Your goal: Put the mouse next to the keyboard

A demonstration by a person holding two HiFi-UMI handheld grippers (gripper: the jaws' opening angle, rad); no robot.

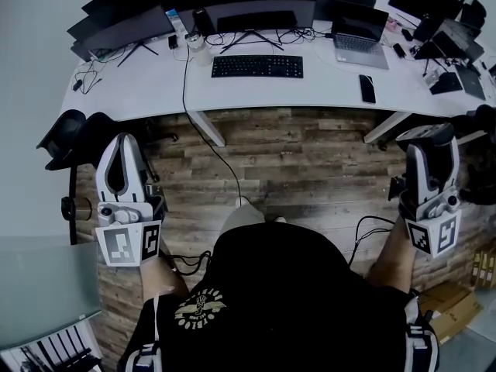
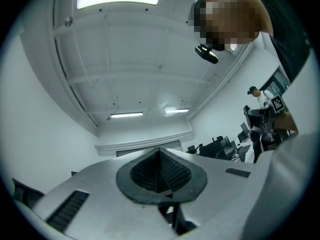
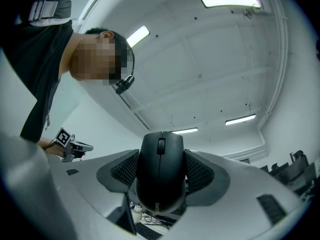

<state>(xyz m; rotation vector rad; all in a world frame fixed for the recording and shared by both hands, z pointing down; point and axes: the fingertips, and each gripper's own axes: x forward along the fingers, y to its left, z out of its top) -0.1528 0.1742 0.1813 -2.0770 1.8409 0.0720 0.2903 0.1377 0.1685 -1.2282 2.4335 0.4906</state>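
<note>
Black mouse (image 3: 160,174) fills right gripper (image 3: 161,170); left gripper (image 2: 160,176) seemingly closed.

Head view steeply down; gripper views face ceiling (image 2: 125,49).

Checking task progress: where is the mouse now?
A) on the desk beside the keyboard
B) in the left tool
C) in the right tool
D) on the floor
C: the right gripper view shows the black mouse clamped in the right tool, while the left tool is shut on nothing.
</note>
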